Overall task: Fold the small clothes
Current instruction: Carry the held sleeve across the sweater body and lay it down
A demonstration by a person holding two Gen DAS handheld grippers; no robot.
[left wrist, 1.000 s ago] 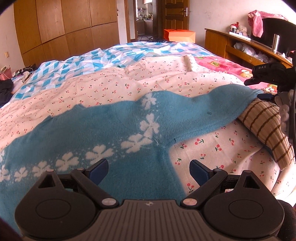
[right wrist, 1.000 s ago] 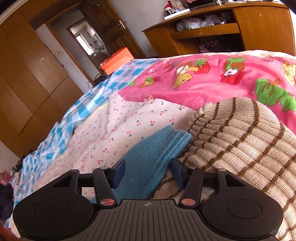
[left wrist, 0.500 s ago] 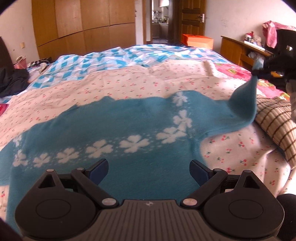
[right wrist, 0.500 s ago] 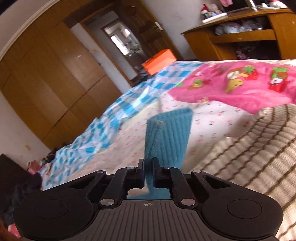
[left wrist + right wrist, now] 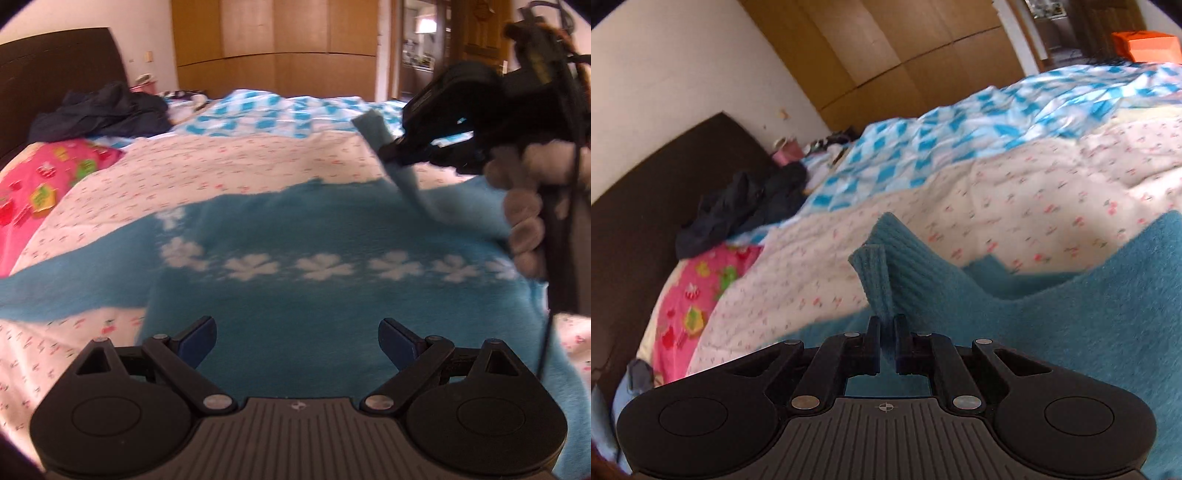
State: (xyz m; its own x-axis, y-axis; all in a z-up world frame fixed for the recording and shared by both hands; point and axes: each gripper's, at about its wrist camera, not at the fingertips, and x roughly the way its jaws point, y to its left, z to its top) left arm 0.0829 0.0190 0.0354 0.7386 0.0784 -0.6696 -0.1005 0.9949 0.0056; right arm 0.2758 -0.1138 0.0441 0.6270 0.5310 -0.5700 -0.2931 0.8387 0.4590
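Note:
A small blue sweater [image 5: 325,295] with a row of white flowers lies spread on the bed. My left gripper [image 5: 297,341] is open and empty, low over the sweater's near hem. My right gripper [image 5: 885,325] is shut on the ribbed cuff of the sweater's sleeve [image 5: 882,269] and holds it lifted over the sweater's body. In the left wrist view the right gripper [image 5: 397,153] shows at upper right, with the sleeve [image 5: 402,173] hanging from it across the body. The other sleeve [image 5: 66,288] lies flat to the left.
The bed has a cherry-print sheet [image 5: 229,166], a blue-and-white checked quilt [image 5: 960,125] behind it and a pink blanket [image 5: 40,181] at the left. Dark clothes [image 5: 107,114] are piled by the dark headboard [image 5: 646,206]. Wooden wardrobes [image 5: 280,44] stand behind.
My right gripper closed on the sleeve cuff, lifted it off the striped garment and carried it left over the sweater's body. The left gripper swung to face the headboard side, still open.

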